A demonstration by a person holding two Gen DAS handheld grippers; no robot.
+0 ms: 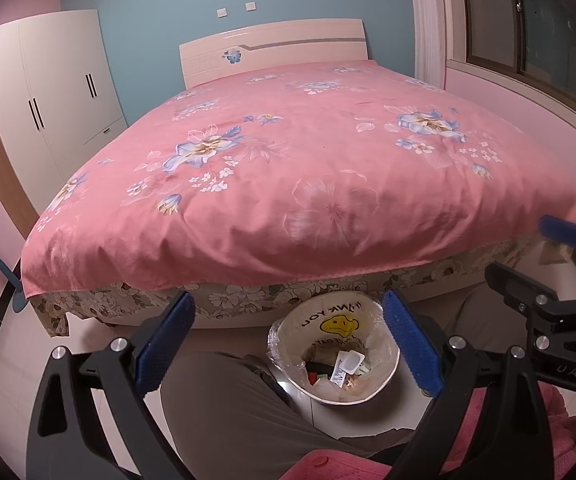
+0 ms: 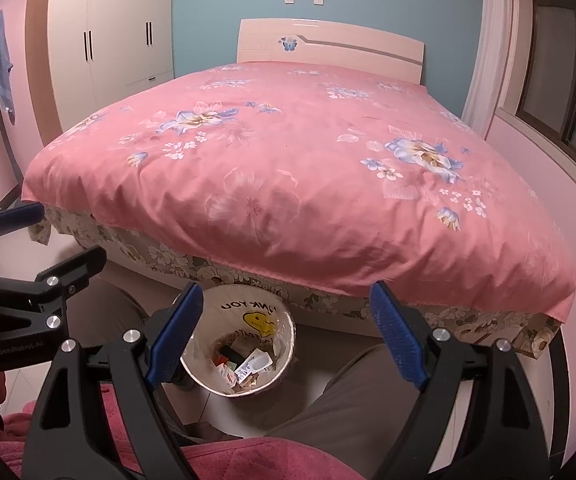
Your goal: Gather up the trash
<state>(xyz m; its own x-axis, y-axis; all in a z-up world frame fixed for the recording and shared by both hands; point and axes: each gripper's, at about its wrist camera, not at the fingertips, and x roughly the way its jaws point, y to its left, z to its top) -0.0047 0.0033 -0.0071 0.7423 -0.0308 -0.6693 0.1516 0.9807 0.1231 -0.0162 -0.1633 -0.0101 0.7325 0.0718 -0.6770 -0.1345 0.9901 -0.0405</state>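
Note:
A round waste bin point(image 1: 384, 376) lined with a smiley-face plastic bag stands on the floor at the foot of the bed; it also shows in the right wrist view point(image 2: 284, 364). Several wrappers and small packets point(image 1: 346, 366) lie inside it point(image 2: 248, 364). My left gripper point(image 1: 288, 344) is open and empty, held above and in front of the bin. My right gripper point(image 2: 284, 334) is open and empty, also above the bin. Each gripper shows at the edge of the other's view. No loose trash shows on the bed.
A bed with a pink floral cover point(image 1: 308, 160) fills the middle, its edge overhanging just behind the bin. The person's legs in grey trousers point(image 1: 228, 408) flank the bin. A white wardrobe point(image 1: 48, 92) stands at the left. A window point(image 2: 560, 72) is at the right.

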